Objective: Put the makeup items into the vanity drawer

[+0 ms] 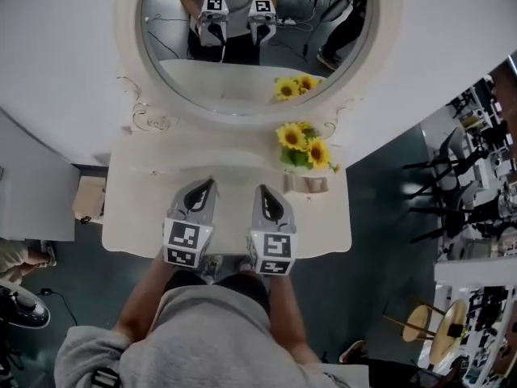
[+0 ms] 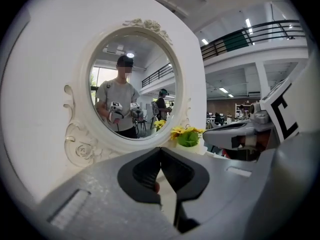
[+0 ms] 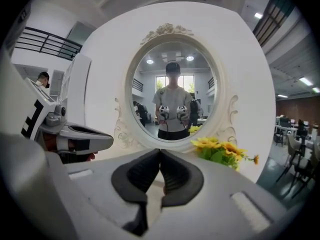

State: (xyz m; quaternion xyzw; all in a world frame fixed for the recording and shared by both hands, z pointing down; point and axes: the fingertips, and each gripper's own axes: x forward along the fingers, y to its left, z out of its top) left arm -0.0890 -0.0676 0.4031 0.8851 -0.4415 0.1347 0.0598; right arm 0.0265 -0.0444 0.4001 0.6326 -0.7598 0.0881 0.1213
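Note:
No makeup item and no drawer front shows in any view. In the head view both grippers hover side by side over the front half of the white vanity table [image 1: 141, 208]. My left gripper [image 1: 212, 183] has its jaw tips touching and nothing between them; the left gripper view shows its tips [image 2: 160, 150] meeting. My right gripper [image 1: 262, 190] stands just to its right, likewise shut and holding nothing [image 3: 160, 151]. Both point toward the oval mirror [image 1: 242, 55], which reflects the person and the two grippers.
A pot of yellow sunflowers [image 1: 305, 145] stands at the table's back right, close to the right gripper. The ornate mirror frame [image 2: 80, 149] rises at the back edge. Black chairs [image 1: 452, 192] stand on the floor to the right, and a cardboard box [image 1: 89, 198] to the left.

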